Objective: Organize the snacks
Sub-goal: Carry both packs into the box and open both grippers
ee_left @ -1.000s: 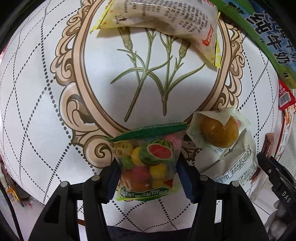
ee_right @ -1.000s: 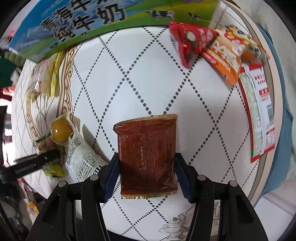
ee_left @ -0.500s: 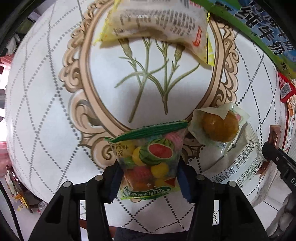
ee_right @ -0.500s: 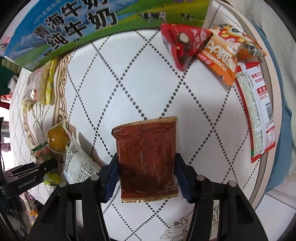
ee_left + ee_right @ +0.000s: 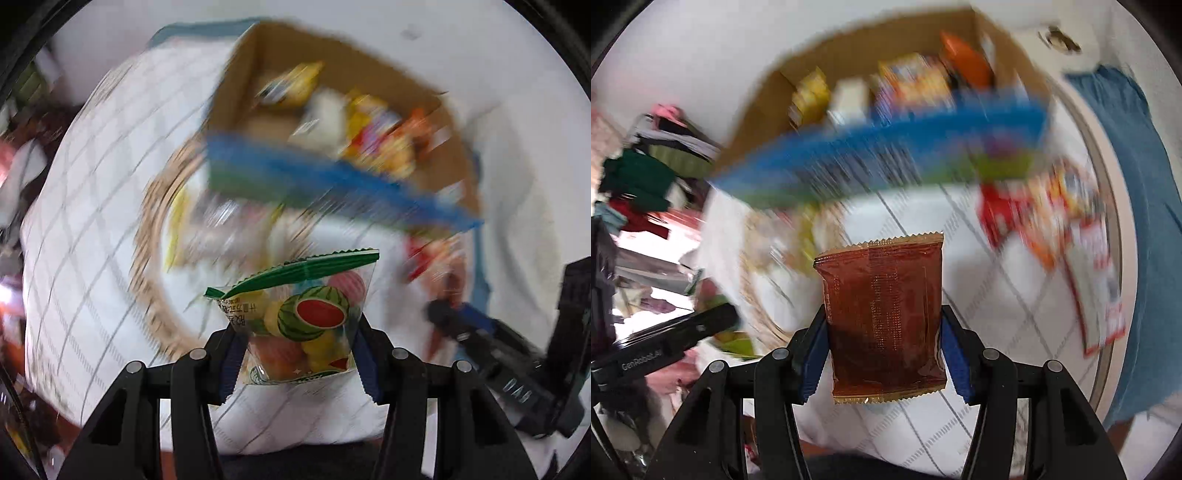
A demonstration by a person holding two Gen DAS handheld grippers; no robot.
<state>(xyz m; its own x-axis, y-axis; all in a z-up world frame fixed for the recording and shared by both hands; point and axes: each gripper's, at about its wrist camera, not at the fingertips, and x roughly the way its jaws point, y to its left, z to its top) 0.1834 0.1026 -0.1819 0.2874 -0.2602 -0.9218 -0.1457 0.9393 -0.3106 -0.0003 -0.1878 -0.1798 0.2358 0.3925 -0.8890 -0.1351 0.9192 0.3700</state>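
Observation:
My left gripper (image 5: 295,354) is shut on a clear fruit-candy packet (image 5: 303,317) with a green top and a watermelon print, held up off the table. My right gripper (image 5: 882,350) is shut on a brown foil snack packet (image 5: 884,317), also lifted. An open cardboard box (image 5: 443,107) with a blue and green printed side stands at the far side of the table and holds several snack packets; it also shows in the right wrist view (image 5: 757,107). The background is blurred by motion.
The round table (image 5: 92,258) has a white diamond-pattern cloth. Red and orange snack packets (image 5: 1052,221) lie at its right edge by a blue cloth (image 5: 1126,184). A yellow-edged packet (image 5: 192,229) lies before the box. Clutter (image 5: 646,184) lies beyond the left edge.
Both grippers have lifted their packets off the table and tilted up, so the open box and its contents have come into view. Both views are now motion-blurred.

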